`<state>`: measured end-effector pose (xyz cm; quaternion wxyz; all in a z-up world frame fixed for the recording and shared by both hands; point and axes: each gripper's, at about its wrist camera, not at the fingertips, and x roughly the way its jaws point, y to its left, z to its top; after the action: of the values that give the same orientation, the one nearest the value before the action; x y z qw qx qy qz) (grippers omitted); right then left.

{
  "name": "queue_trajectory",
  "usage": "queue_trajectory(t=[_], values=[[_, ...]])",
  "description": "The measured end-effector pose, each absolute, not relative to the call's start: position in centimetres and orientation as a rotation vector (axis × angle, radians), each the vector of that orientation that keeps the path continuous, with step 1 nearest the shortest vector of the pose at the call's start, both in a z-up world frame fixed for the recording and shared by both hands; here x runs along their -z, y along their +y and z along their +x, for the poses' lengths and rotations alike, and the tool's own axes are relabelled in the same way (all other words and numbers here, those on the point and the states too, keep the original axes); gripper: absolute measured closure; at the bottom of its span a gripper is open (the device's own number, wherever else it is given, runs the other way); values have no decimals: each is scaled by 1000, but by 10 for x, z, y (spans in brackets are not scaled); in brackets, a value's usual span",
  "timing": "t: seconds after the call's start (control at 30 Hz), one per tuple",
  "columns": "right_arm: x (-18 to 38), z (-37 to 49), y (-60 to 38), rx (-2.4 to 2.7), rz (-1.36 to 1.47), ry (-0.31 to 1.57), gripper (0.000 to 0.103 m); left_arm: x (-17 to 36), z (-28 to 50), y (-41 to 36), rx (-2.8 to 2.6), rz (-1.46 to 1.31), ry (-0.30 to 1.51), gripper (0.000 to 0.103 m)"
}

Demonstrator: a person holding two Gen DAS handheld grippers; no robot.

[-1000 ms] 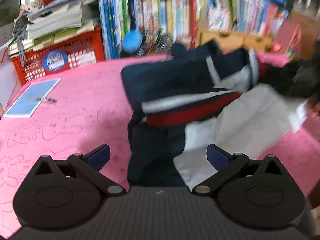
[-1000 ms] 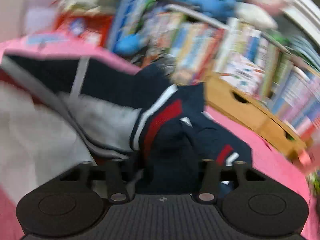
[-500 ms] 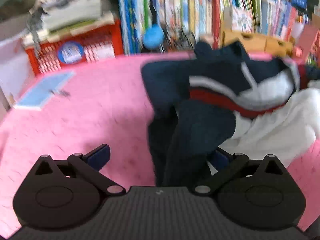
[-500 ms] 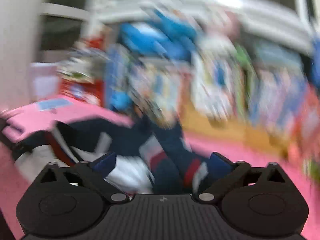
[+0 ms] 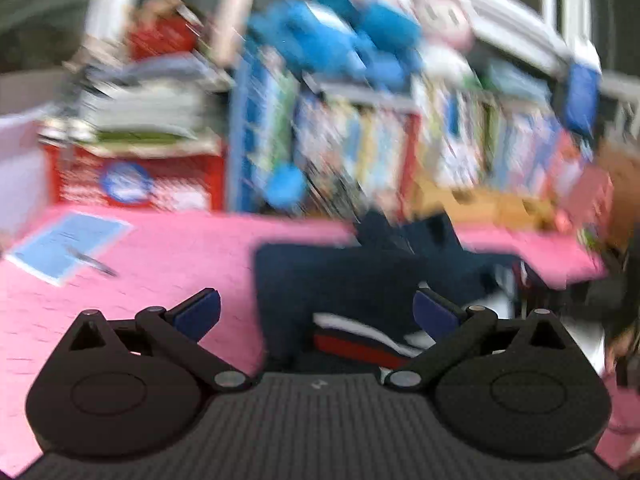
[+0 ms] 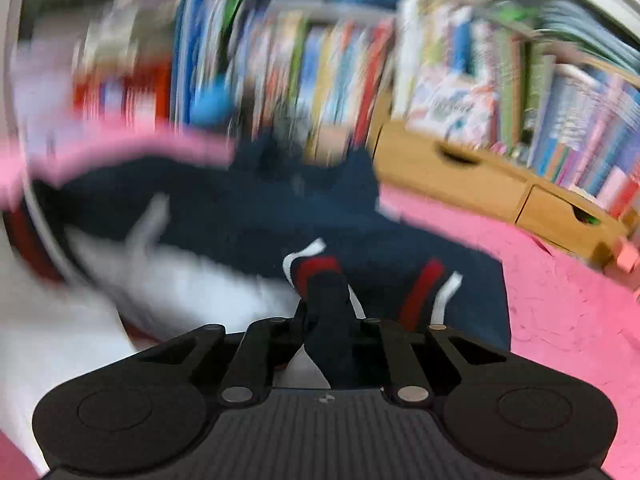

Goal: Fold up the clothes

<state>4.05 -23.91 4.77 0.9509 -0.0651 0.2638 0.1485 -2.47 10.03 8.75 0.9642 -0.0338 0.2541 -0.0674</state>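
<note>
Left wrist view: our left gripper [image 5: 316, 312] has its fingers spread wide, nothing between them. The jacket [image 5: 340, 280], navy with red and white stripes, lies bunched on the pink cover [image 5: 160, 264], right of centre, with its near edge just in front of the fingers. A blue booklet [image 5: 66, 246] sits far left, well apart. The frame is smeared, so we're moving fast.

Right wrist view: our right gripper [image 6: 326, 292] is pinched shut on a navy fold of the jacket by the red-and-white cuff. The white lining [image 6: 192, 284] spills out to the left, and a wooden drawer box [image 6: 500, 192] sits far right.

We judge a fold in progress: carry the pinched sleeve across in one low arc, keep tension so the lining doesn't flop, and let the free gripper pin the near edge.

Only the right view shows the grip and the lining. Only the left shows the jacket's far-left edge, the booklet and the free cover beside it.
</note>
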Motion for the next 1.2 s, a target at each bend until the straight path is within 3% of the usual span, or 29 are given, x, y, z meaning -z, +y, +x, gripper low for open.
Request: queue_trajectory(t=[0.13,0.2,0.23,0.3,0.33,0.37,0.43,0.5,0.57,0.7,0.8,0.83,0.9,0.93,0.97,1.0,1.03,1.07,1.13,1.2], values=[[-76,28,-306,-453,438,406,84,-53,14,80,149,-8,653,0],[-74,44,-332,-386,584,493,83,-45,26,83,106,-47,668,0],[-70,50,-337,-340,577,542,78,-45,29,88,69,-81,657,0],[-63,56,-341,-240,489,634,48,-44,34,99,-5,-147,634,10],[-61,56,-341,-199,439,663,19,-44,37,104,-43,-181,621,12],[-62,55,-340,-182,379,656,10,-53,29,120,-126,-256,551,14],[-66,38,-335,-179,198,576,10,-66,13,148,-227,-411,410,13],[-65,29,-322,-223,31,534,8,-71,13,162,-94,-466,414,2],[-62,23,-304,-296,-129,514,3,-72,17,159,17,-439,466,0],[-55,13,-268,-439,-433,473,3,-53,24,108,142,-155,651,0],[-38,18,-254,-496,-433,529,4,-35,20,64,166,110,661,0],[-34,20,-254,-491,-403,552,7,-30,19,50,173,189,648,0],[-27,24,-255,-478,-339,597,30,-24,19,32,160,262,600,0],[-28,24,-256,-467,-290,611,51,-22,20,26,136,279,575,6],[-28,23,-257,-455,-242,624,63,-24,21,26,109,247,557,38],[-31,21,-259,-446,-187,623,67,-26,22,26,82,215,540,76],[-41,17,-266,-445,-95,574,76,-33,22,36,59,155,506,84],[-52,17,-279,-458,52,513,78,-39,23,46,36,95,473,86],[-65,23,-314,-458,395,411,77,-52,23,67,-10,-25,405,86],[-67,30,-321,-352,328,448,73,-65,24,87,-55,-143,336,86]])
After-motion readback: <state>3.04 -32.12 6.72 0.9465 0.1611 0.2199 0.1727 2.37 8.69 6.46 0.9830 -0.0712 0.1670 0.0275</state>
